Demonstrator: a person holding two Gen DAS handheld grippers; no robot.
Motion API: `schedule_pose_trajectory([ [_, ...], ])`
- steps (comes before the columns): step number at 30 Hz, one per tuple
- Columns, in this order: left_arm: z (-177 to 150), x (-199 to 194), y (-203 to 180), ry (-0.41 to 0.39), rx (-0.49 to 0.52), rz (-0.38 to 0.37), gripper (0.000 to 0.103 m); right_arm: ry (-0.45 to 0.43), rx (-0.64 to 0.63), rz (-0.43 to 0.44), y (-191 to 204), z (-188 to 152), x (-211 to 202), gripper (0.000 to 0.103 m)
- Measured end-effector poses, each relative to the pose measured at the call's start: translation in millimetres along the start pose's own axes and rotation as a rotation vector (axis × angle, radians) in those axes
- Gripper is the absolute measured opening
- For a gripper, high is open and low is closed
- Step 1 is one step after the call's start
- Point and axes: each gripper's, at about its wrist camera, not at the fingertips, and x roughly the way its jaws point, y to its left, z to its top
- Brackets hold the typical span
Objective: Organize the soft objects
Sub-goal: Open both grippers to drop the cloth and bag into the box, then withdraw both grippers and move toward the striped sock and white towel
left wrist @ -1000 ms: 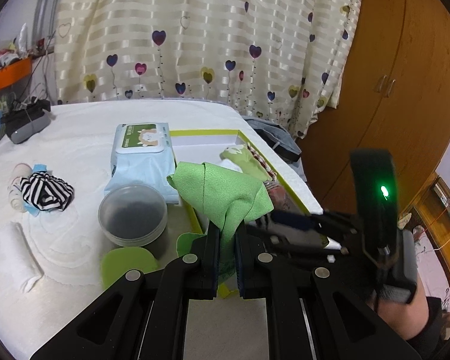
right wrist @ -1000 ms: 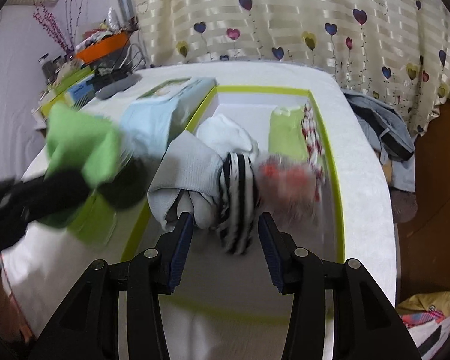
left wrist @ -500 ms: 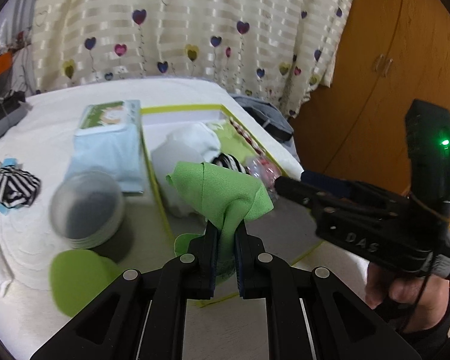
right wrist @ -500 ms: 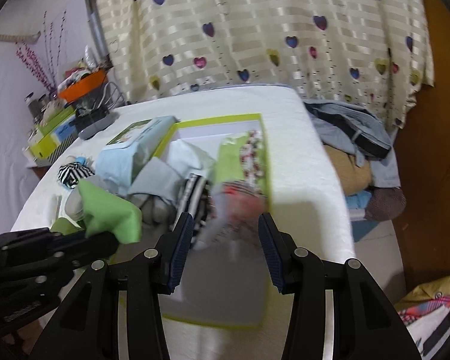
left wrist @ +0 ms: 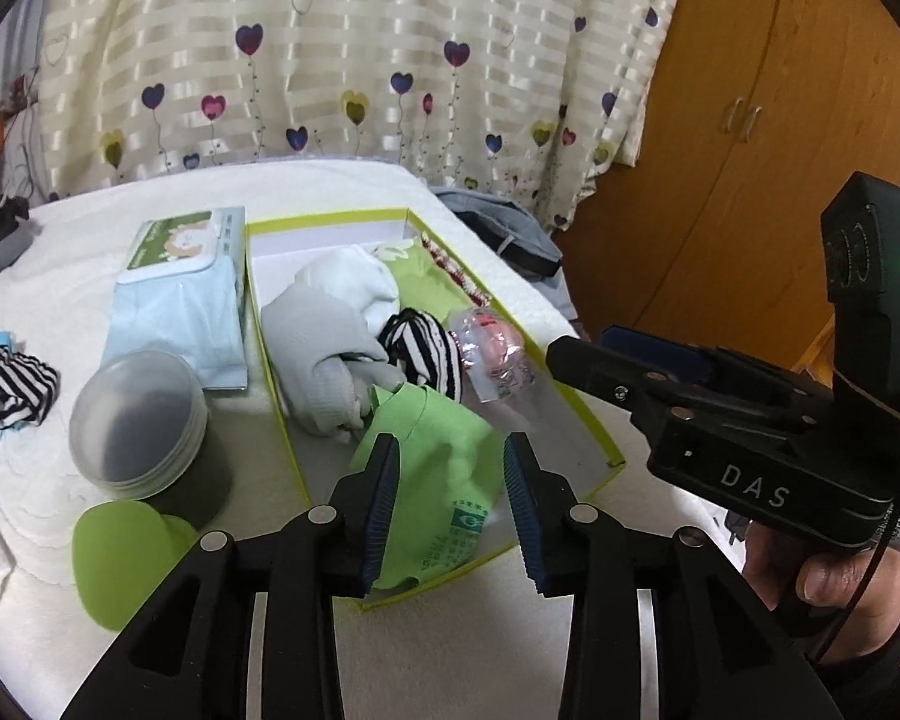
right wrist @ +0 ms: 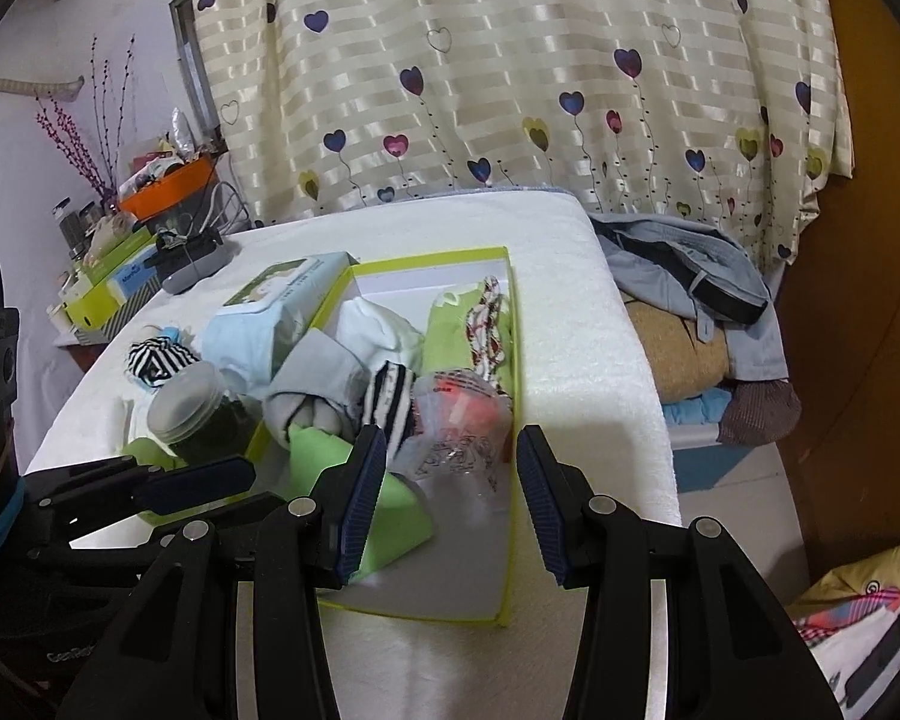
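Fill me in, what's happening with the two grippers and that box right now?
The left gripper is open over the near end of the yellow-green shallow box, with the green cloth lying loose between its fingers inside the box. The right gripper is open and empty above the same box. A striped black-and-white fabric piece lies outside on the white bed.

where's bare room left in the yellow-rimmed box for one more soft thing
Bare floor shows at the box near right corner, beside the green cloth, and at the far end behind the white bundle. The middle is crowded: grey cloth, striped sock, plastic bag.
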Motion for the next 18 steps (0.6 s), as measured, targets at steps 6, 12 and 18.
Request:
schedule_pose_trajectory([
  [6,-2,-28,2,-0.058,-0.002,0.015,0.035,-0.02,-0.037,0.003,20,0,-18,0.047],
  [12,-7,-57,12,-0.11,-0.015,0.044,0.035,-0.039,-0.069,0.013,44,-5,-32,0.047],
  [18,-17,-80,31,-0.137,-0.051,0.082,0.035,-0.052,-0.094,0.025,68,-7,-37,0.054],
])
